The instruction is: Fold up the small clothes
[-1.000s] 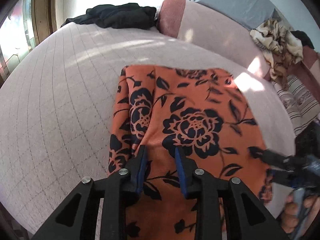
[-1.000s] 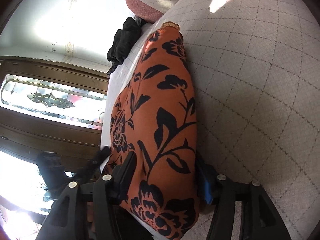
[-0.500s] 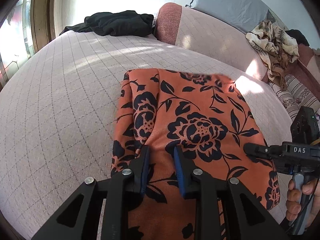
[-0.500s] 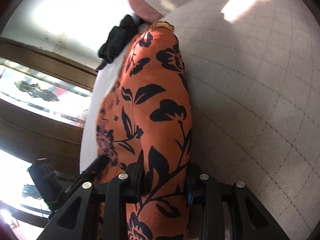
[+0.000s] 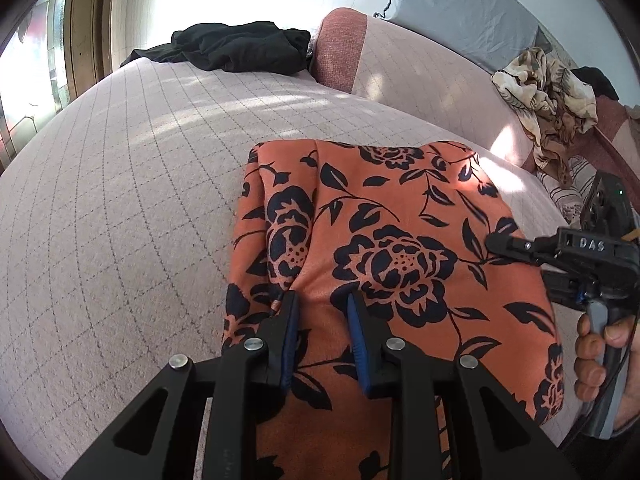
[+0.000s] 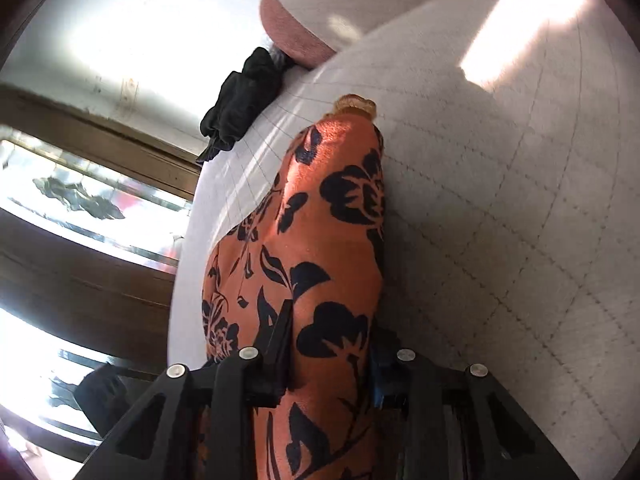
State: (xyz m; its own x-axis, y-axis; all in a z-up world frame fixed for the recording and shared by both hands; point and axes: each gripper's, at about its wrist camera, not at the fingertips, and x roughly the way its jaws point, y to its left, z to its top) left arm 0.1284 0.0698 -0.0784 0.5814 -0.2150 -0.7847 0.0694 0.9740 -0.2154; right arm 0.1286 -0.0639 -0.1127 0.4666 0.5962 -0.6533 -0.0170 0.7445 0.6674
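Observation:
An orange garment with dark floral print (image 5: 392,248) lies on the quilted pale cushion (image 5: 120,208). My left gripper (image 5: 322,300) pinches a raised ridge of the fabric at its near edge. My right gripper (image 6: 330,320) is closed on a thick fold of the same garment (image 6: 332,240) at its right edge. The right gripper also shows in the left wrist view (image 5: 560,252), held by a hand. The cloth bulges upward between the two grips.
A black garment (image 5: 240,46) lies at the cushion's far end next to a pink bolster (image 5: 340,52). A crumpled beige patterned cloth (image 5: 548,96) sits at the right on a striped surface. A wood-framed window (image 6: 80,208) is on the left.
Both grippers have pulled back toward the near edge with the garment. The right gripper's jaws narrowed onto the fold. The garment's far edge has slid nearer.

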